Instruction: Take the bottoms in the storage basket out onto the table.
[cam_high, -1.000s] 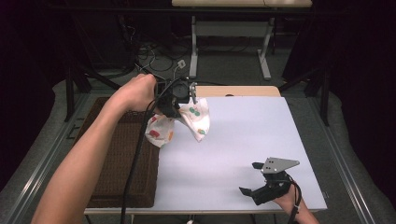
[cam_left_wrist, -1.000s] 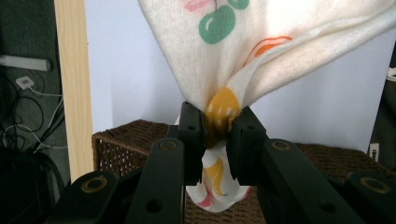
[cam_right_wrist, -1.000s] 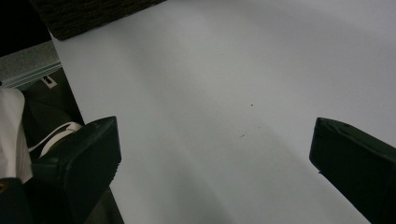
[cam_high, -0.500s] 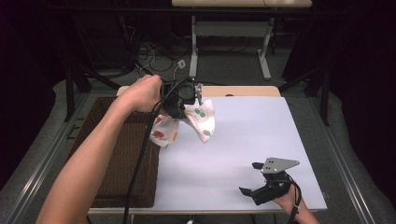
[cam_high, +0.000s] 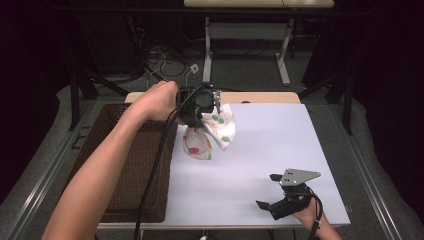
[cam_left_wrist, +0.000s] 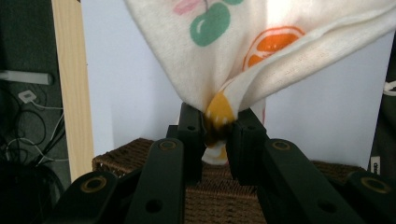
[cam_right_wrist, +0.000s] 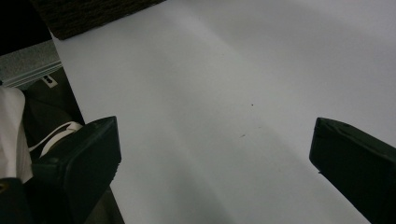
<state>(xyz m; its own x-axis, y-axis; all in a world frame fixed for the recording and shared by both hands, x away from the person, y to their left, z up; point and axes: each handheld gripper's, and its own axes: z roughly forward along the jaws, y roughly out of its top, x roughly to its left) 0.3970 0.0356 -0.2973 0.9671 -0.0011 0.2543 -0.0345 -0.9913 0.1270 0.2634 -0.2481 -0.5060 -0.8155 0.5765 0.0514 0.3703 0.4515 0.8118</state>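
Cloth (cam_high: 215, 130), soft fruit-print cotton, bunched, pinched by left hand-held gripper (cam_left_wrist: 218, 128); right hand-held gripper (cam_right_wrist: 212, 154) spread.

between the right gripper's (cam_high: 272, 200) wide-apart jaws lies only bare white tabletop (cam_right_wrist: 210, 93). ahead of the left gripper's (cam_high: 212, 102) jaws a hanging cloth (cam_high: 212, 130) blocks the way; beneath them sits a wicker basket (cam_high: 125, 165).

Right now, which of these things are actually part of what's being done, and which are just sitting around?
In the job:
- left gripper, shut on the fruit-print cloth, held up in the air
- brown wicker basket, beside and below the cloth

Just there:
- right gripper, open, resting idle on the white tabletop
- cables on the floor behind
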